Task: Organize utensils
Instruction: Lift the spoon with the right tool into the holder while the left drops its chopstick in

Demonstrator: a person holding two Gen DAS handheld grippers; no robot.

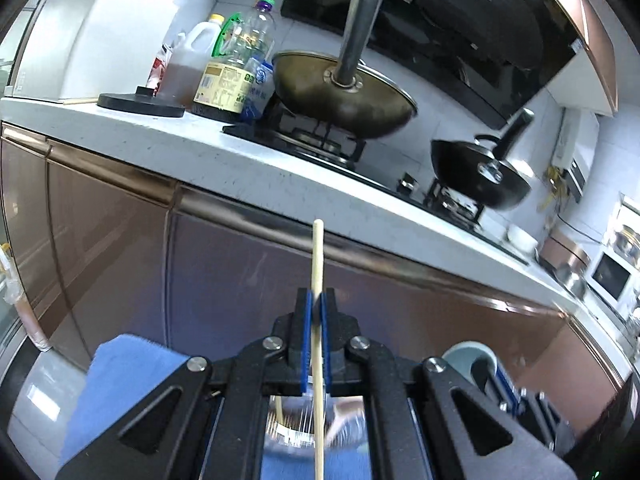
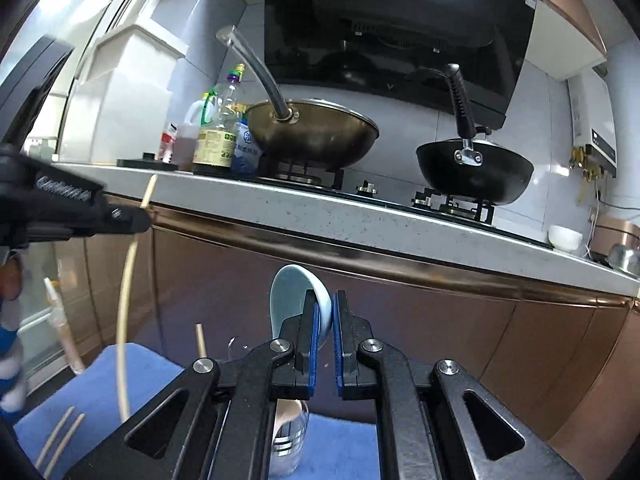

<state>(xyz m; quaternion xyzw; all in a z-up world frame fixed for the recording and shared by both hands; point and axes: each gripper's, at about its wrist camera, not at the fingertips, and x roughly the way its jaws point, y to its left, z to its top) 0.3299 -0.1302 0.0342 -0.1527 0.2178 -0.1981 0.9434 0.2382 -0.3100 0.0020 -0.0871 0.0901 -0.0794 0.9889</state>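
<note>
Left gripper [image 1: 318,312]: jaws pinching a chopstick [image 1: 318,264], which stands upright between the pads, tip above them. Right gripper [image 2: 325,312]: jaws clamped on a pale blue spoon [image 2: 298,300], bowl up, left of the pads.

Right wrist view only: below the jaws, a metal cup [image 2: 289,436] on a blue cloth [image 2: 152,368], two loose chopsticks [image 2: 60,440] far left.

Beyond both: counter [image 2: 360,216], brass wok [image 2: 316,132], black wok [image 2: 476,168].

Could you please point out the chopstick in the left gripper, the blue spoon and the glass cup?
chopstick [image 1: 318,264]: left wrist view, on the shaft above the pads.
blue spoon [image 2: 294,294]: right wrist view, on the bowl's inside.
glass cup [image 2: 289,438]: right wrist view, on its side wall.
</note>
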